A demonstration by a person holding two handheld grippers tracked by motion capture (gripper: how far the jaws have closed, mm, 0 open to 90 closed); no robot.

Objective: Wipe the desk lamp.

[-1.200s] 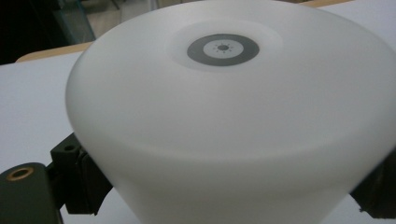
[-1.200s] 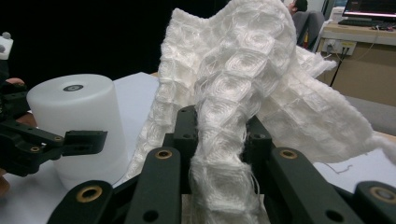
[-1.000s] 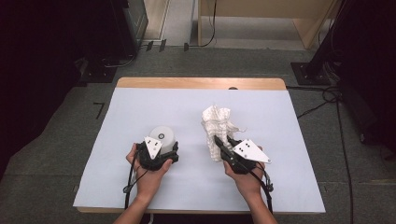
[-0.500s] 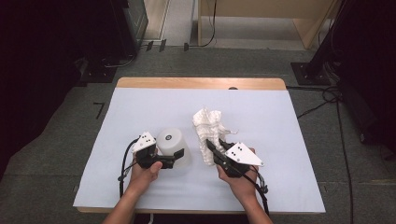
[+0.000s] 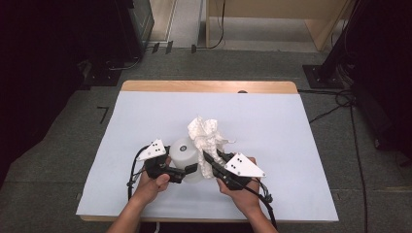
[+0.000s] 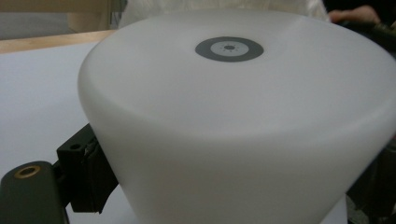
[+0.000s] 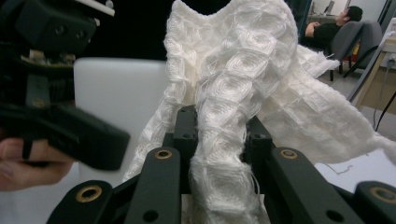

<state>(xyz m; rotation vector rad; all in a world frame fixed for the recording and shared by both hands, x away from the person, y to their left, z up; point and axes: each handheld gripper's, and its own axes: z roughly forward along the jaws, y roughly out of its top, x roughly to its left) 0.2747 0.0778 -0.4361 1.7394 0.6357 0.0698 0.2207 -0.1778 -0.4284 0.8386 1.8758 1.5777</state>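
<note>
**Two hand-held grippers at a white cup and a white cloth**

High view, lower centre of the frame: the left gripper (image 5: 190, 169) and the right gripper (image 5: 210, 159) meet near the front edge of a table (image 5: 272, 126) covered in pale blue-white. A translucent white cup (image 5: 183, 151) stands upside down between them, its flat base upward. The left gripper reaches in from the lower left, and its jaws sit spread wide around the cup's lower wall. In the left gripper view the cup (image 6: 243, 121) takes up most of the frame, a dark ring mark at the centre of its base; one black jaw presses against the wall at lower left, the other shows at the right edge.

The right gripper comes from the lower right. Its jaws are closed almost fully on a bunched white cloth (image 5: 206, 138), which rises above the jaw tips and stands just beside the cup, to its right and slightly behind. In the right gripper view the quilted cloth (image 7: 233, 93) fans upward from between the jaws, with the cup (image 7: 121, 107) behind it at left and the left gripper (image 7: 56, 102) at the left edge.
</note>
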